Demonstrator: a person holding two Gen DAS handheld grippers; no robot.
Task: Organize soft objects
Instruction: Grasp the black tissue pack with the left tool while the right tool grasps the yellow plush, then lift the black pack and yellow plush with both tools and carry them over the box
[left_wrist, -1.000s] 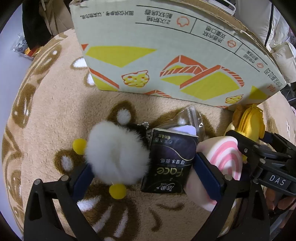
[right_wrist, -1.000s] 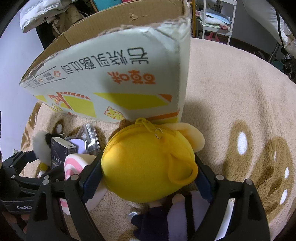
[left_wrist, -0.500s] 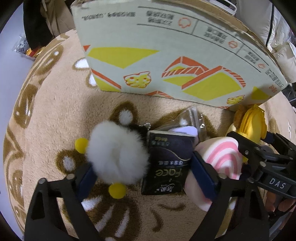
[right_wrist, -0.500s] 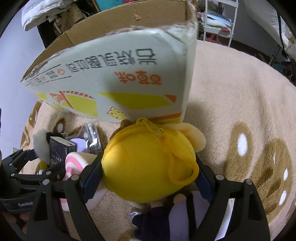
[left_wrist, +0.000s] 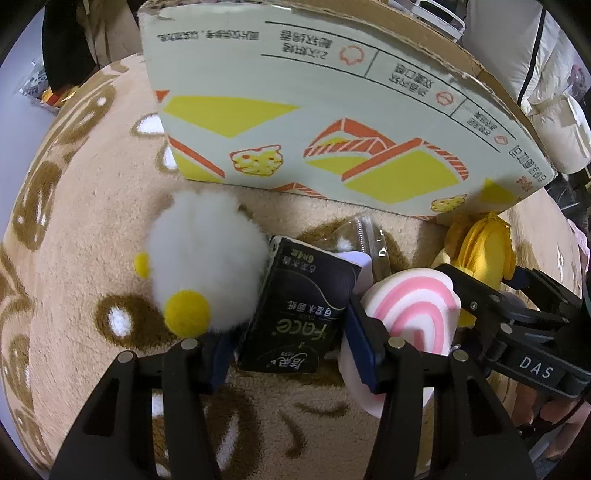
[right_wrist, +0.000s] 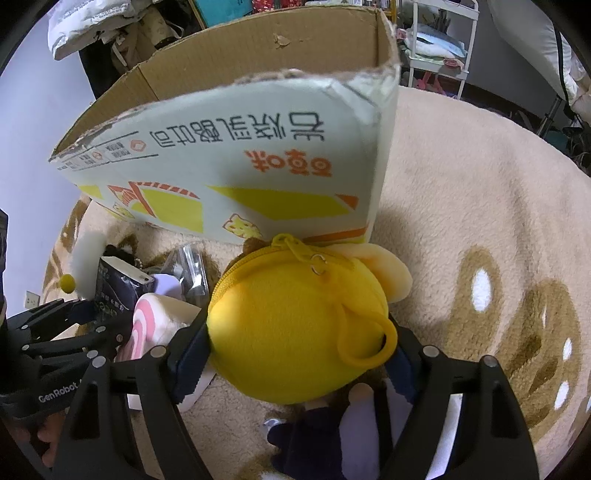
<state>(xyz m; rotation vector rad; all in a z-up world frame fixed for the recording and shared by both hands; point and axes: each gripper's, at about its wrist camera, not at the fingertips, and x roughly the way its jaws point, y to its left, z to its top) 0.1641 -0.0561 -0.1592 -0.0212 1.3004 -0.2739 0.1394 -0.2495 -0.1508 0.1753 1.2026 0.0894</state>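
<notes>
My left gripper (left_wrist: 291, 350) is shut on a black tissue pack (left_wrist: 299, 306), which sits between its blue pads. A white fluffy pom-pom toy (left_wrist: 207, 258) with yellow balls lies against the pack's left side. A pink-and-white swirl plush (left_wrist: 413, 314) lies right of it. My right gripper (right_wrist: 295, 354) is shut on a round yellow zip pouch (right_wrist: 295, 325) and holds it just above the rug, in front of the printed cardboard box (right_wrist: 236, 155). The box also shows in the left wrist view (left_wrist: 332, 122).
A clear plastic bag (left_wrist: 365, 236) lies behind the tissue pack. A dark blue and lilac plush (right_wrist: 332, 435) lies under the yellow pouch. The beige rug (right_wrist: 480, 221) with brown and white patches stretches to the right. Shelving and clutter stand behind the box.
My left gripper has closed in on the tissue pack and moved nearer the box. The pom-pom now sits higher, beside the pack. My right gripper has risen slightly with the yellow pouch.
</notes>
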